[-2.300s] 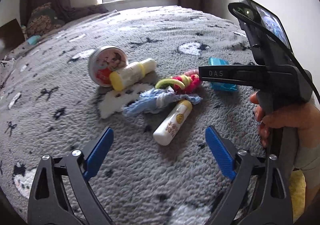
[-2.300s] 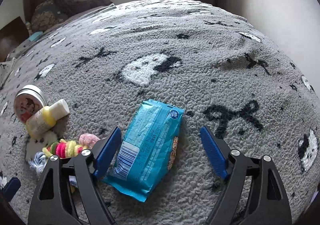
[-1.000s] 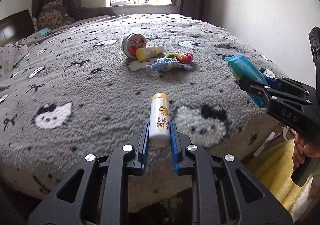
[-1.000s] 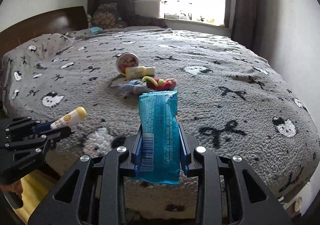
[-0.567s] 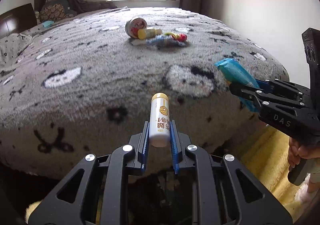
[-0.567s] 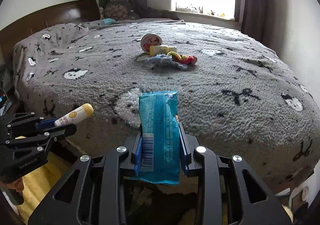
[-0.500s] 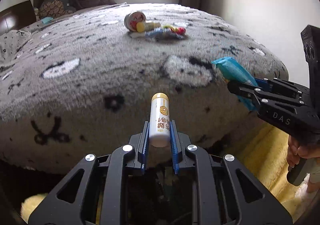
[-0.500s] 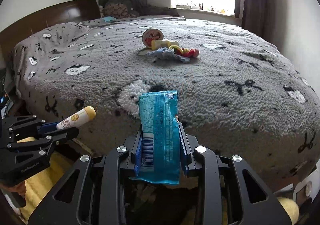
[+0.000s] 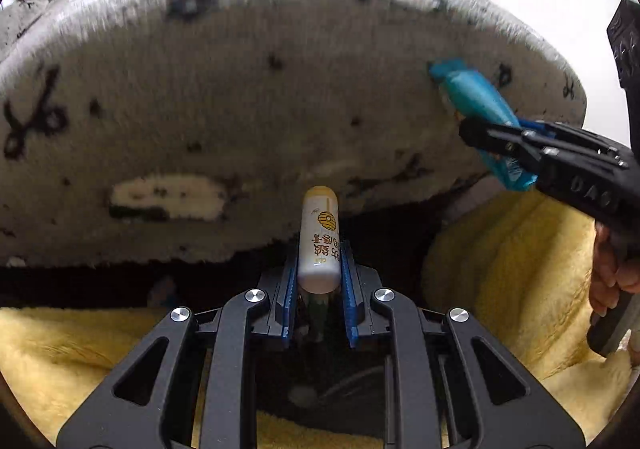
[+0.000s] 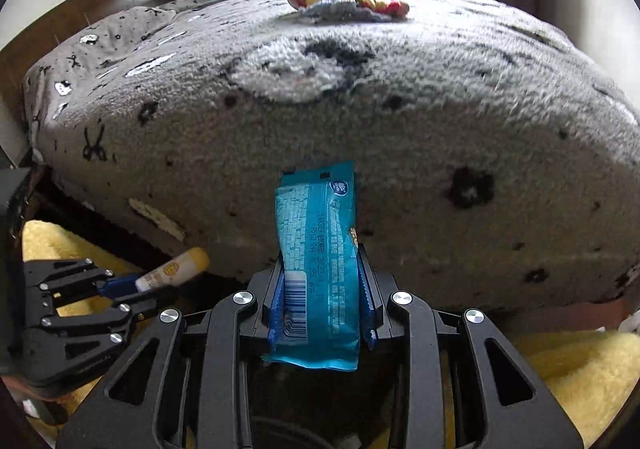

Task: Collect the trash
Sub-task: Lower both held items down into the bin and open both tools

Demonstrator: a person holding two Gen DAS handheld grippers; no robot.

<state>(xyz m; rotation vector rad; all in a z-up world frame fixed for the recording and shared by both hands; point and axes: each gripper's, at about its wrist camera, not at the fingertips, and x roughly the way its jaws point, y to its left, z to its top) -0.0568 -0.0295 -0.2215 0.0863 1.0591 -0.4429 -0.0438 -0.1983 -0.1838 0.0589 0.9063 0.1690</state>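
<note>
Down past the bed edge, left gripper clamps the white tube lengthwise, right gripper pinches the blue wrapper, both angled floorward side by side

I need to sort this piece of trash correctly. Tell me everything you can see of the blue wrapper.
The blue wrapper is a flat, glossy plastic packet with crimped ends, small white print, a barcode near its lower end and a round logo at the top. It stands nearly upright, clamped on both long edges by the right tool, its top half sticking out free, in front of the bed's side. Nothing else touches it.
</note>
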